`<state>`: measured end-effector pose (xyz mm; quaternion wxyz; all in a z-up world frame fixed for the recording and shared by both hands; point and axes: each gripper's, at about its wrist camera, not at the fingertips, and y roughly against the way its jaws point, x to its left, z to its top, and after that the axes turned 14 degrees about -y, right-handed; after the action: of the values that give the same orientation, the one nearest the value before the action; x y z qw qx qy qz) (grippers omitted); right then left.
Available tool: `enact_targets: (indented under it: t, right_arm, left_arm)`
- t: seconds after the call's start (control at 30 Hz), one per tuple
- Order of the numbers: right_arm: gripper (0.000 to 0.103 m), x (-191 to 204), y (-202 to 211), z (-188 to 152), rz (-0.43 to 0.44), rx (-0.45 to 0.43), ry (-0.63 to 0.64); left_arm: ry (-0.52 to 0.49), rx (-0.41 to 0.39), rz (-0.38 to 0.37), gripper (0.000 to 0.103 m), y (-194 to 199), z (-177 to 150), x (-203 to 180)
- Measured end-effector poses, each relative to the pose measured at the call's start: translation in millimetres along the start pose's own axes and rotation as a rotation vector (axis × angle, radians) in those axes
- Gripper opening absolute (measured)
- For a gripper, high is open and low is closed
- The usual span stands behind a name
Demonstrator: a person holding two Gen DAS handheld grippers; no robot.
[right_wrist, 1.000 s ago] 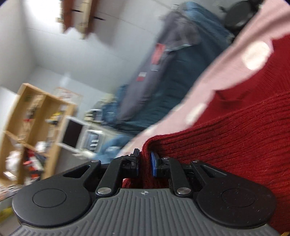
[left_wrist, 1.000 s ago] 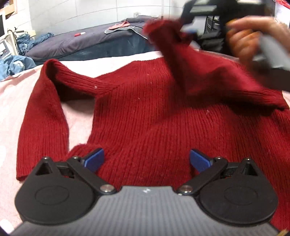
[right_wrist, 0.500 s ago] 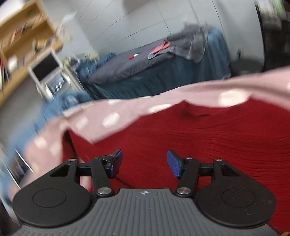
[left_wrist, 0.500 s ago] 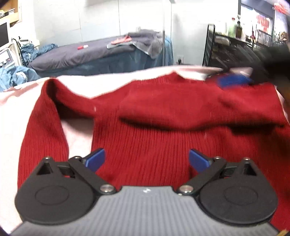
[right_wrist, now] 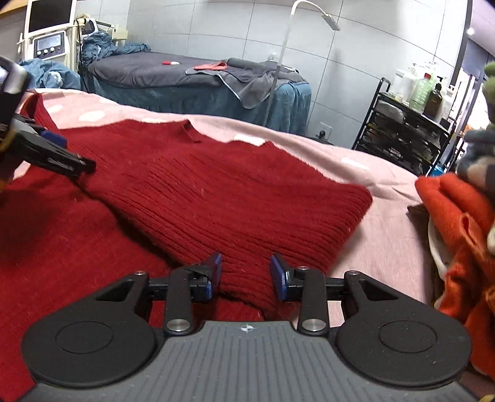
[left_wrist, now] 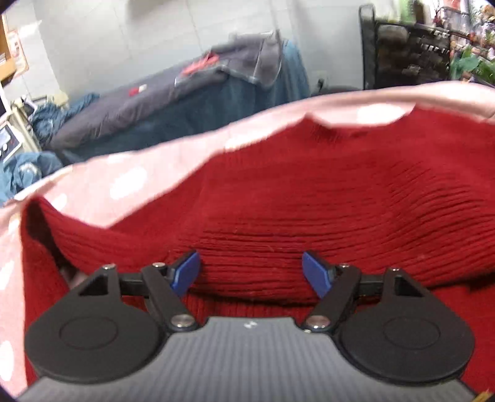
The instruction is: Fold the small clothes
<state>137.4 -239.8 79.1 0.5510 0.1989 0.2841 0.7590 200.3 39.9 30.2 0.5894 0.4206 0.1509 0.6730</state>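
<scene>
Left wrist view: no writing legible; a small white mark on the gripper's grey body was too small to read. The red knit sweater (left_wrist: 309, 191) lay spread on the pink spotted cover (left_wrist: 130, 176), its folded-over sleeve forming a thick ridge directly ahead of the left gripper (left_wrist: 250, 272). The jaws stood fairly wide and were closing, the ridge of knit between the blue pads (left_wrist: 185, 272) but not visibly pinched. Beyond the sweater's far edge, a grey-covered bed (left_wrist: 154, 96) with a teal skirt; to the right of that bed, a black wire rack (left_wrist: 408, 52), blurred. Right wrist view: faint raised lettering on the finger of the other gripper, at the sweater's left side (right_wrist: 58, 160), unreadable. The right gripper (right_wrist: 246, 275) sat at the sweater's near edge, jaws at a middling gap and closing, a fold of the sleeve between the pads; whether they pressed it I could not tell. Right of the sweater, an orange garment (right_wrist: 458, 235) heaped on the cover, close to the gripper's right side. Behind the sweater, the same bed, a white lamp arm (right_wrist: 309, 9), a shelf rack with bottles (right_wrist: 420, 89), and a white machine with a screen (right_wrist: 49, 31) at far left.
</scene>
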Motion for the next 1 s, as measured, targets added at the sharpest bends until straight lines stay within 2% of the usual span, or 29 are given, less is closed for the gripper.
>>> enact_targets:
  t: [0.07,0.27,0.47,0.5,0.6,0.7,0.83,0.9,1.0]
  right_arm:
    - [0.061,4.8,-5.0,0.3,-0.017,0.004,0.013]
    - [0.064,13.5,-17.9,3.4,-0.027,-0.006,-0.05]
    - [0.068,13.6,-14.0,1.4,-0.027,-0.028,-0.058]
    - [0.074,13.3,-12.0,2.2,-0.027,-0.033,-0.069]
    - [0.103,13.6,3.3,7.7,-0.037,-0.07,-0.128]
    - [0.103,20.5,25.8,10.4,0.015,-0.13,-0.17]
    - [0.103,41.7,43.1,9.2,0.099,-0.141,-0.202]
    - [0.103,54.7,44.3,4.2,0.131,-0.124,-0.216]
    - [0.103,70.9,38.1,-6.4,0.196,-0.069,-0.252]
  left_arm:
    - [-0.007,0.0,0.021,0.09,-5.1,-1.2,-1.9]
    - [0.02,0.028,0.033,0.103,-12.0,0.4,0.1]
    - [0.025,0.018,0.042,0.103,-12.0,-3.8,1.9]
    - [0.024,0.02,0.042,0.103,-11.2,-3.7,1.7]
    - [0.026,0.021,0.033,0.103,-6.3,-5.2,2.7]
    - [0.035,0.028,0.009,0.103,-0.6,-8.4,5.1]
    - [0.092,0.048,-0.035,0.103,13.7,-19.1,13.3]
    - [0.145,0.058,-0.044,0.103,24.9,-29.7,20.5]
    - [0.256,0.021,-0.075,0.103,47.4,-51.9,37.3]
